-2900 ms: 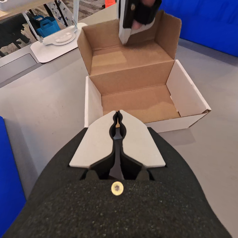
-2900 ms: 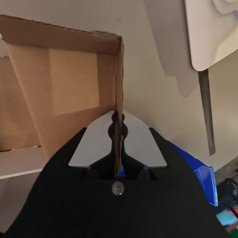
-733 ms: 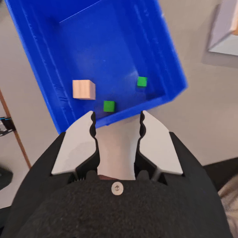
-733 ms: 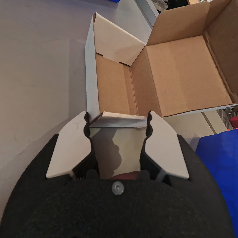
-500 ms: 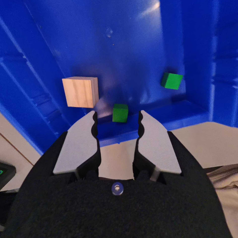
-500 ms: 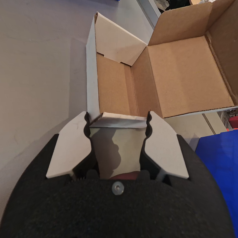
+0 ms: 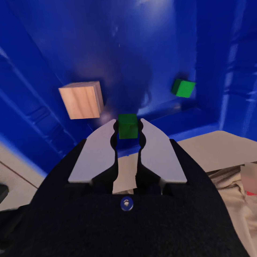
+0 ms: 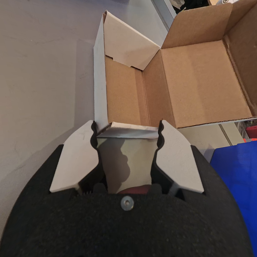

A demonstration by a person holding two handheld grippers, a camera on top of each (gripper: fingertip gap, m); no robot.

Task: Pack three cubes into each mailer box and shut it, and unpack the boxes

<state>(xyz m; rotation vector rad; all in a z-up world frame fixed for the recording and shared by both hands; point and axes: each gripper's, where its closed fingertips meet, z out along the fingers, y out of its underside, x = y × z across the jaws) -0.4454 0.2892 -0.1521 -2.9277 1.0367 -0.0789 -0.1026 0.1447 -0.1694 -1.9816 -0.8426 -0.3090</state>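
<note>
My left gripper [image 7: 128,125] is inside a blue bin [image 7: 125,48], shut on a small green cube [image 7: 128,128] held between its fingertips. A larger wooden cube [image 7: 82,100] lies to its left on the bin floor, and a second green cube [image 7: 182,89] lies to the right near the bin wall. My right gripper [image 8: 127,126] is open and empty, hovering just before the near wall of an open white mailer box [image 8: 99,77]. The box has a brown inside with nothing in it, and its lid [image 8: 201,83] is folded back to the right.
The box stands on a grey table [image 8: 41,83]. Another blue bin [image 8: 236,173] sits at the right edge of the right wrist view. Pale cloth [image 7: 229,201] shows at the lower right of the left wrist view, beyond the table edge. Left tips to right tips: about 40 cm.
My left gripper swung from the box to the blue bin, went down into it and closed on the nearer green cube. My right gripper let go of the lid flap, opened and drew back.
</note>
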